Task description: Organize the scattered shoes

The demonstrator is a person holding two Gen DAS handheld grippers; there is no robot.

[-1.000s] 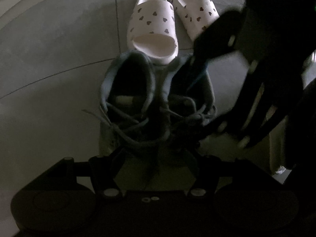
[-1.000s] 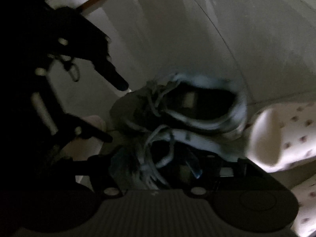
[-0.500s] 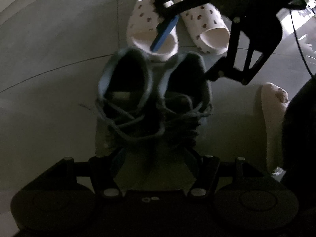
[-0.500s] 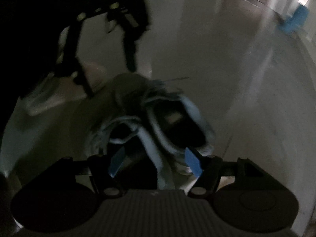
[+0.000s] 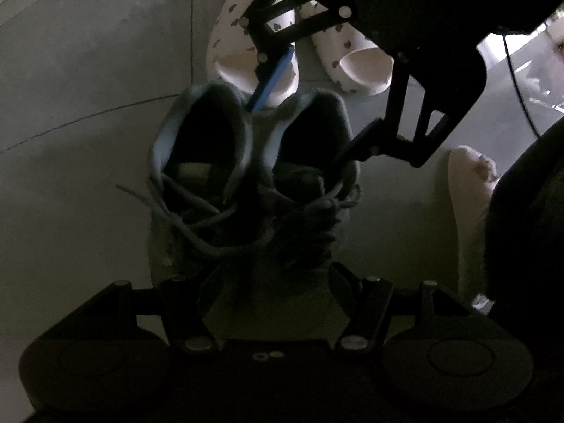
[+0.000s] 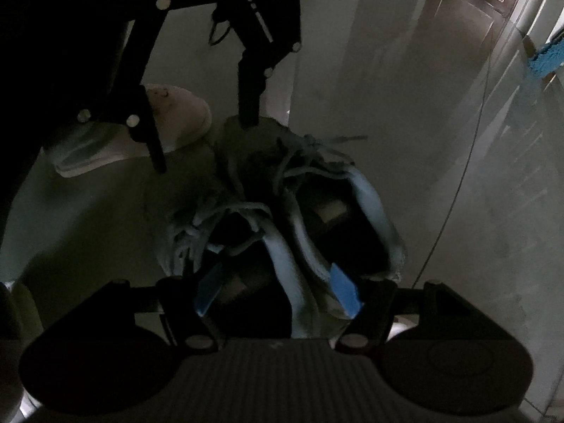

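On the grey tiled floor (image 5: 88, 70), centre of the left wrist view: one pair of dark lace-up sneakers (image 5: 246, 183), set side by side and touching, collars pale blue, laces loose and tangled across the tongues. The heel openings face the far side of that view, the toes the near side. In the right wrist view the same pair lies the other way round, heels near, toes far.

Left gripper (image 5: 275, 282): fingers spread wide, released, one on each outer side of the toe ends of the pair; whether the fingers touch the shoes cannot be told in the dim light. The same gripper shows at the far side of the right wrist view, its two dark fingers pointing down at the toes.

Right gripper (image 6: 278, 289): fingers apart, blue pads (image 6: 343, 287) showing, straddling the heel ends; the left pad sits in or over the opening of the left shoe, the right pad at the outer heel of the right shoe. No clamping is visible. In the left wrist view one blue pad lies between the two heels and the other finger stands at the outer collar of the right sneaker.

Beyond the heels, far side of the left wrist view: a pair of white slide sandals (image 5: 352, 60) printed with small dark hearts, the left one just beside the sneakers.

Right edge: a light shoe (image 5: 469, 190) beside a dark trouser leg (image 5: 528, 211).

Far right of the right wrist view: a blue mop head (image 6: 544, 60) and a thin cable (image 6: 458, 183).
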